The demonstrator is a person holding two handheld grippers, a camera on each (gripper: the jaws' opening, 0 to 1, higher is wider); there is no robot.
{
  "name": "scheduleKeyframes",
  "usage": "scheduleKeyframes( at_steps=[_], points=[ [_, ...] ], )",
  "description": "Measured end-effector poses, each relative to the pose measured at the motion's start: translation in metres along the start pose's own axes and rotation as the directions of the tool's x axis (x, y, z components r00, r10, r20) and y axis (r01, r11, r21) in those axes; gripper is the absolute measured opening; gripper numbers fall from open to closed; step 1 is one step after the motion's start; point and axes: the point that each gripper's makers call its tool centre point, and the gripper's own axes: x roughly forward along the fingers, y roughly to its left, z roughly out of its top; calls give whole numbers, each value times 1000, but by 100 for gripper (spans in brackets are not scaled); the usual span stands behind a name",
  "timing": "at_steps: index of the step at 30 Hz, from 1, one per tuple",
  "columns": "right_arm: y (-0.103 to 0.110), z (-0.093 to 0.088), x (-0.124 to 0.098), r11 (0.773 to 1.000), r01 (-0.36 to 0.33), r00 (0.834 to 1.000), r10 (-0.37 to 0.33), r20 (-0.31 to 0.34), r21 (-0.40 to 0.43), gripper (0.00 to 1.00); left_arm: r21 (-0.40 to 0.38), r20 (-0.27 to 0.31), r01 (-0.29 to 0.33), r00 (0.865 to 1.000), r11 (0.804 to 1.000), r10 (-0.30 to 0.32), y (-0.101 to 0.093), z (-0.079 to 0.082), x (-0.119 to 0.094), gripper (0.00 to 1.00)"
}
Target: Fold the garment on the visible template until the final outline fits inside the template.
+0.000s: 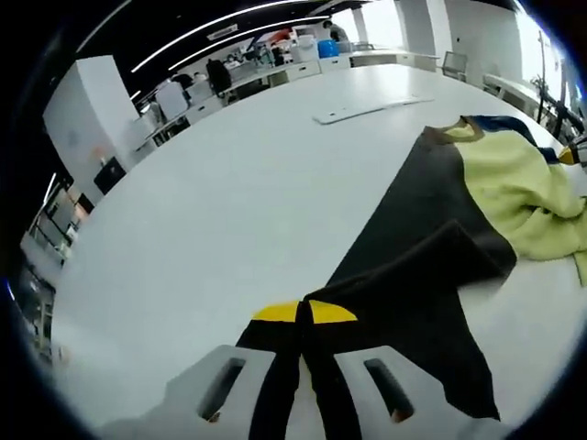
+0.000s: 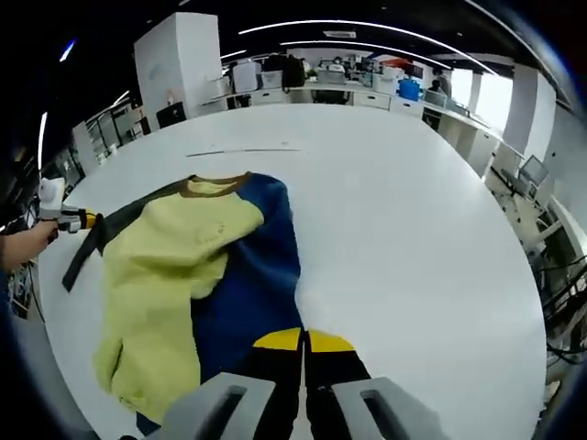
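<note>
The colour-blocked soft garment [image 2: 197, 275], pale yellow, royal blue and black with a brown collar, lay spread on the broad white table [image 2: 394, 229]. In the left gripper view the left gripper [image 1: 304, 323] had its yellow-tipped jaws pressed together, pinching the garment's black part [image 1: 413, 275]. In the right gripper view the right gripper [image 2: 304, 341] was likewise pinched shut on the blue edge. The left gripper also showed at that view's left edge, holding a black strip. A flat white panel [image 1: 371, 108] lay further off on the table.
</note>
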Motion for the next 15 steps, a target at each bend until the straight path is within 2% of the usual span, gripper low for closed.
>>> scheduleKeyframes(
  at_steps=[9, 15],
  points=[
    [-37, -2, 2, 998, 69, 997, -69, -43, -6, 0, -1, -1, -9, 1000, 1000, 9, 5, 2, 3, 0],
    [-72, 3, 3, 988, 144, 987, -147, -57, -57, 0, 4, 2, -12, 1000, 1000, 12, 8, 3, 5, 0]
  ],
)
